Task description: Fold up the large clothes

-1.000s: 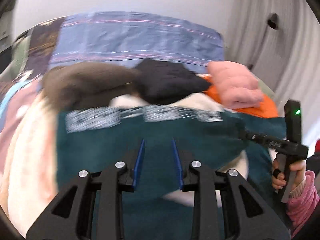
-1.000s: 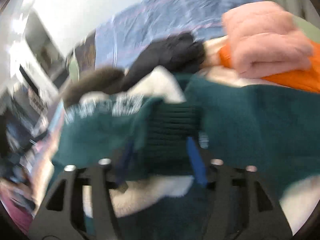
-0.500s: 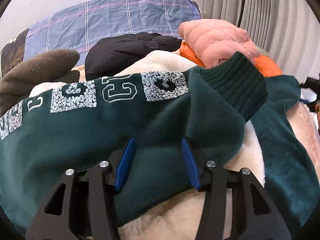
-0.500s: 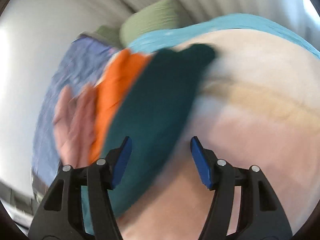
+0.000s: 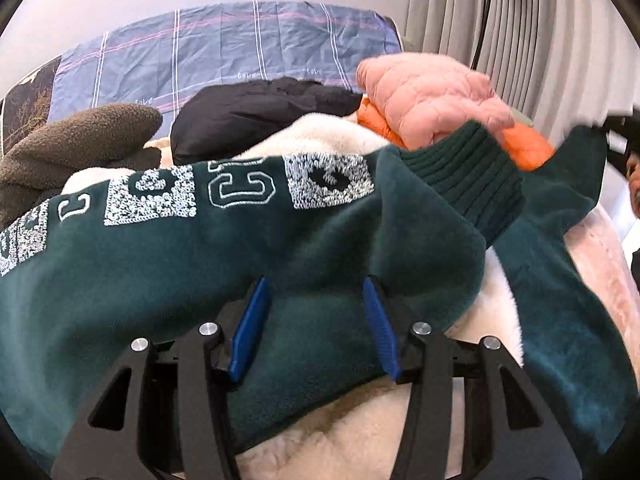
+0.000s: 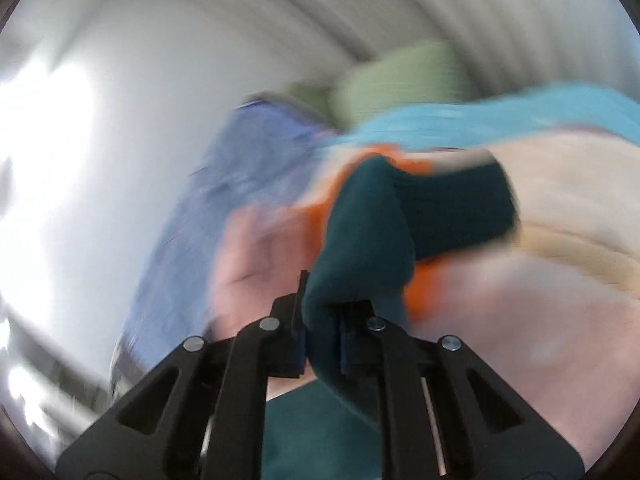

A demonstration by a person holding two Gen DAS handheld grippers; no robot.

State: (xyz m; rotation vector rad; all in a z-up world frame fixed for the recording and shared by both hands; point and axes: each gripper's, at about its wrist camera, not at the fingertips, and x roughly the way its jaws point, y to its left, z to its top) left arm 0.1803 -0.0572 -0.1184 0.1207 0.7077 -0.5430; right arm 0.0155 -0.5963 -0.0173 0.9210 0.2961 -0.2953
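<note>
The right gripper (image 6: 322,340) is clenched on the dark green fleece sweater (image 6: 360,248). The left gripper (image 5: 316,320) sits released, its blue fingers (image 5: 250,328) resting apart on the sweater (image 5: 200,264).

Sweatshirt (image 5: 208,280) spread across the middle of the left wrist view, clothes heaped behind it on the bed.

Left gripper (image 5: 314,320) sits low centre, the sweatshirt's lower edge between its fingers and fluffy blanket (image 5: 340,440) under it. One sleeve cuff (image 5: 468,168) lies right of centre on top of the body. Behind it, upper right, the quilted jacket (image 5: 428,96) rests on another folded garment (image 5: 524,144); a dark jacket (image 5: 256,112) is at upper centre, a fleece (image 5: 76,136) at the left edge, the pillow (image 5: 224,48) furthest back. In the blurred right wrist view, the right gripper (image 6: 322,336) at bottom centre pinches the other sleeve (image 6: 360,256), its cuff (image 6: 456,208) above and to the right.
</note>
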